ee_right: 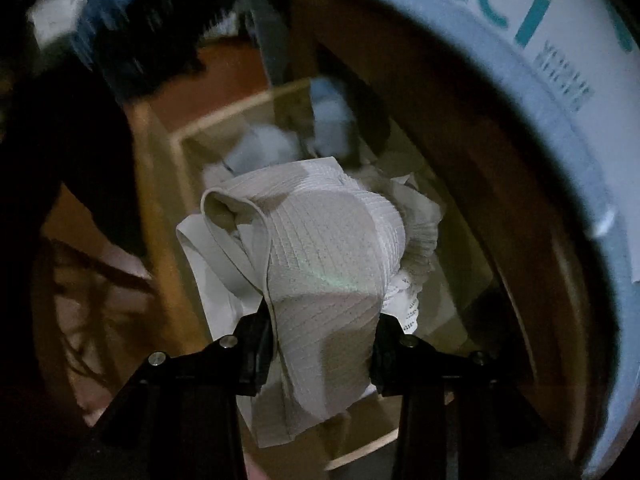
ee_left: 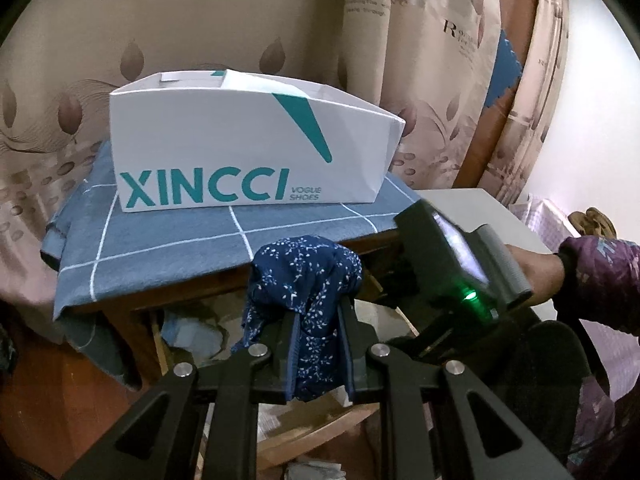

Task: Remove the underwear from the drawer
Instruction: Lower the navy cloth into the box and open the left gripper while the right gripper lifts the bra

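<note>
A: How far along are we?

B: Two pieces are in hand. The left gripper [ee_left: 316, 320] is clamped tight on a bunched navy cotton garment with small white flecks [ee_left: 304, 276], held up just in front of the front edge of the wooden table with the blue checked cloth [ee_left: 200, 240], below the white cardboard shoe box with teal lettering [ee_left: 240, 148].

A: And the other side?

B: The right gripper [ee_right: 324, 332] has its jaws pressed on a pale grey ribbed knit garment [ee_right: 332, 248], which hangs bunched over the open light-wood drawer [ee_right: 160, 184]. I judge it lifted off the pile, though the picture is dim and smeared.

A: So the drawer is emptied?

B: No. Pale blue and white folded cloth [ee_right: 276, 140] lies toward the drawer's back corner, with more light fabric by its right side.

A: What remains, then?

B: Carrying both pieces clear, setting them down somewhere, and likely returning for the rest.
</note>
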Tool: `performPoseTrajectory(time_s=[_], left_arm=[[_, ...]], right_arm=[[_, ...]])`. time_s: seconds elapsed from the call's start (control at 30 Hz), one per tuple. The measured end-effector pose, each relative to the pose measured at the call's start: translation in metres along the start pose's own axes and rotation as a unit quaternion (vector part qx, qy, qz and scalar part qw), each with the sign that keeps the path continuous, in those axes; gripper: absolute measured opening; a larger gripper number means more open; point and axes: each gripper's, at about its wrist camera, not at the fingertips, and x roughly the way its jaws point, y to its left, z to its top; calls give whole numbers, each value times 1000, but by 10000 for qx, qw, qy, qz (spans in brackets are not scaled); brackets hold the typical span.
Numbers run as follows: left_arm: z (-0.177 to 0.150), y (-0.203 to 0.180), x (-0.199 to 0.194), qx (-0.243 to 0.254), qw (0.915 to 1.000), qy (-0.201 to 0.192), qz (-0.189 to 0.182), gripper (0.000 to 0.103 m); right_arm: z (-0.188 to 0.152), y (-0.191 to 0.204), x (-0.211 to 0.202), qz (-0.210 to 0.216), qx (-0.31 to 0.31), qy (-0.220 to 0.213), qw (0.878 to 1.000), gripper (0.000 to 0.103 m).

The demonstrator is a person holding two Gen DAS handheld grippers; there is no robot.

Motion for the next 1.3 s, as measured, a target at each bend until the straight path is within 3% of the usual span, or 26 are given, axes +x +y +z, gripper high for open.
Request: performPoseTrajectory(time_s=[0.3, 0.5, 0.7, 0.83, 1.0, 1.3], left_arm=[[0, -5, -27, -41, 9997, -202, 87, 18], [2, -9, -41, -56, 9994, -313, 136, 18], [11, -15, -50, -114, 9991, -341, 209, 18], [35, -23, -61, -7, 9983, -515, 272, 18], [79, -36, -69, 241, 9962, -742, 381, 18], [166, -25, -48, 268, 9941, -903, 539, 18]], right_arm=[[-2, 6, -33, 304, 854, -942, 9914, 35], [-28, 1, -54, 434, 1888, -1587, 9681, 35], [-42, -16, -46, 430, 2581, -1907, 9461, 35], [-46, -27, -39, 597, 2856, -1929, 9368, 35], [-48, -27, -40, 663, 2869, -1972, 9351, 35], [-55, -32, -42, 786, 3011, -2141, 9259, 35]])
